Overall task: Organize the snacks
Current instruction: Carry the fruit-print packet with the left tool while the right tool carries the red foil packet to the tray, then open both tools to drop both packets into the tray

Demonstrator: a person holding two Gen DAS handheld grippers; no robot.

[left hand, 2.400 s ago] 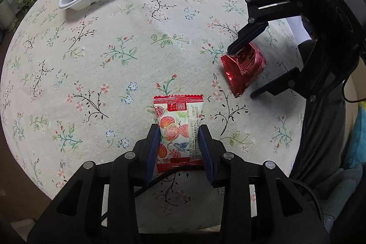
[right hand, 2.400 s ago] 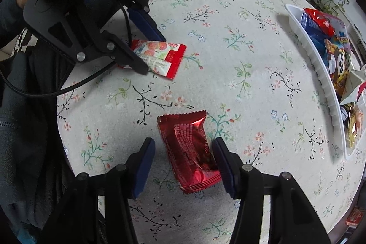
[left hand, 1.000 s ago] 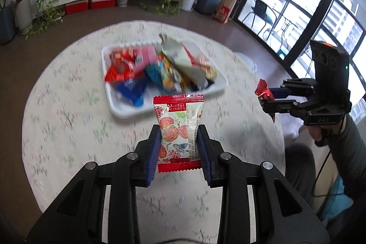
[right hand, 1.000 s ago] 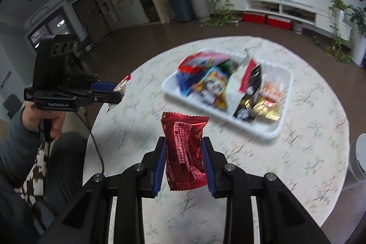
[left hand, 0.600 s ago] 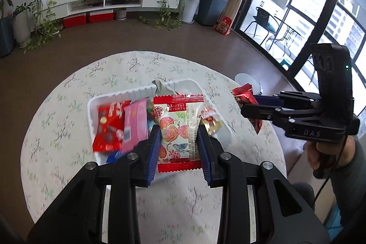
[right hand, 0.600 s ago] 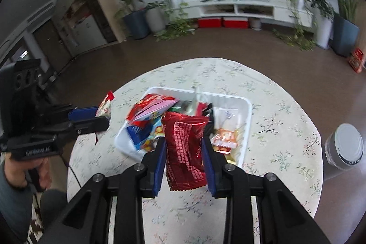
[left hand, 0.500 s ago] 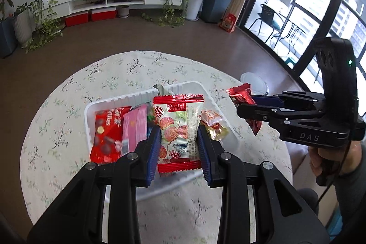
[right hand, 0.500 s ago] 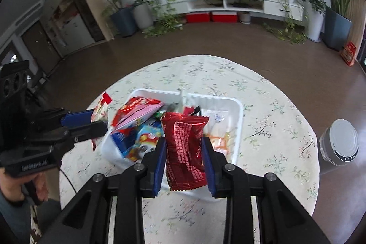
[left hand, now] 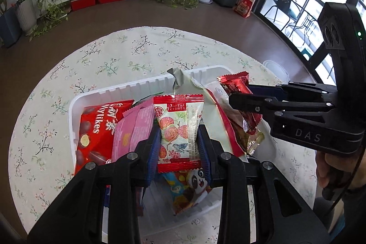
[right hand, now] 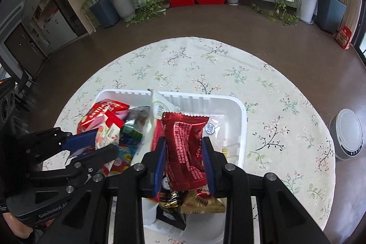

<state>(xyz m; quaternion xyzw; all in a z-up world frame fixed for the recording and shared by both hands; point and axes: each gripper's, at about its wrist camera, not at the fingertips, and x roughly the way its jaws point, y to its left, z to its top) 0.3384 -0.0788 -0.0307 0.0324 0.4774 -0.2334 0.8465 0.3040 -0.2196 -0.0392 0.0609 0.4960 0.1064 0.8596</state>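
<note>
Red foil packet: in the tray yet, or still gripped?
Still gripped: red foil packet sits between the right gripper pads, above the white tray.

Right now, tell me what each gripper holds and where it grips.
Left gripper: white-and-red fruit-print snack packet, pinched across its lower side edges. Right gripper: shiny red foil snack packet, pinched across its lower sides.

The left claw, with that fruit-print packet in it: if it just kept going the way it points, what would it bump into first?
Probably the snacks heaped in the white tray: the left claw aims down at the panda packet, though depth is unclear.
</note>
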